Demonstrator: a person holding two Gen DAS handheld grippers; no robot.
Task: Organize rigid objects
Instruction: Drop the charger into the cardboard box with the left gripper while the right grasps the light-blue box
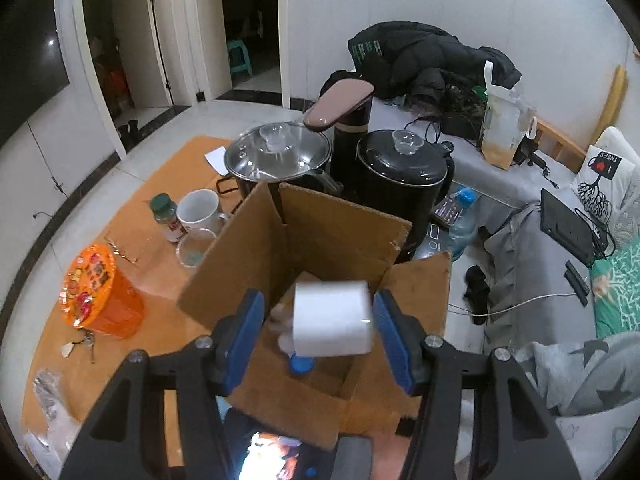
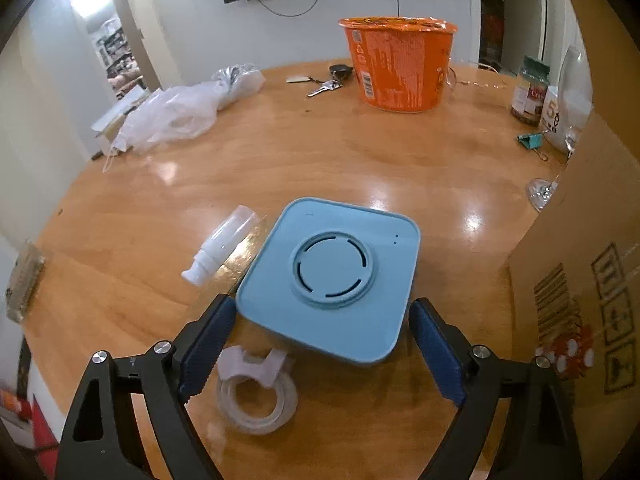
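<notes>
In the left wrist view an open cardboard box (image 1: 320, 236) stands on the wooden table. My left gripper (image 1: 320, 320) is open above the box. A white cylinder (image 1: 332, 318) is between the fingers, blurred, touching neither pad. A blue cap (image 1: 301, 364) lies inside the box. In the right wrist view my right gripper (image 2: 320, 348) is open, its fingers on either side of a light blue square device (image 2: 332, 276) on the table, not touching it. A small white spray bottle (image 2: 220, 244) lies to its left. A tape roll (image 2: 256, 392) lies under the left finger.
An orange noodle cup (image 1: 100, 292) (image 2: 398, 64), keys (image 2: 324, 86), a jar (image 1: 166, 216), a white mug (image 1: 200, 210), a glass (image 1: 196, 248), two pots (image 1: 276, 160) and a dispenser (image 1: 348, 120) share the table. Plastic bags (image 2: 180, 108) lie far left. The box wall (image 2: 580, 280) stands at right.
</notes>
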